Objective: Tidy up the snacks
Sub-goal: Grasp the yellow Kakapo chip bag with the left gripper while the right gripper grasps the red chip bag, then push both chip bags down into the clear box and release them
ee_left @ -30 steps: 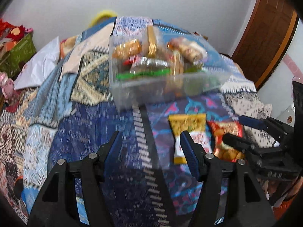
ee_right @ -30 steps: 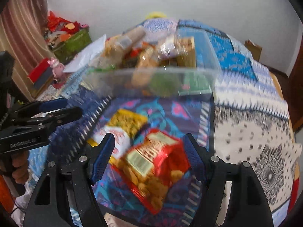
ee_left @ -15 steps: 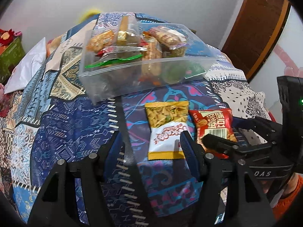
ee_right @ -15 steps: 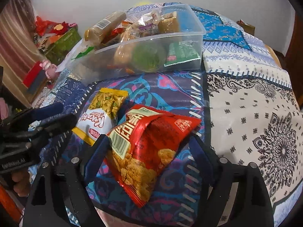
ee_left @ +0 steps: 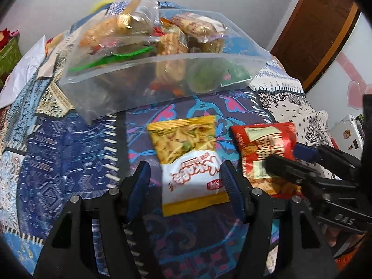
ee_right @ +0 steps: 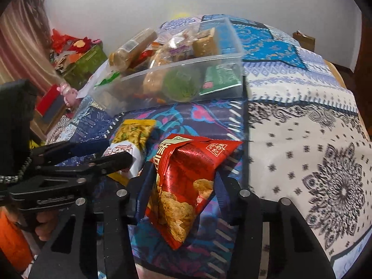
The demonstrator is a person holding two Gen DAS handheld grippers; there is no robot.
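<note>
Two snack packets lie closest to me on the patterned bedspread, one under each gripper. My right gripper has just been closing, and its fingers now pinch the red packet from both sides; the foil is creased and its far end lifts off the bedspread, so I judge the grip has taken. My left gripper stands at a middling width, its fingers either side of the yellow-and-white packet without pressing it, lined up for a pinch of its own. Beyond both sets of fingers sits the clear plastic bin, already heaped with snacks, near enough for a short carry. I read both packets as bound for that bin.
</note>
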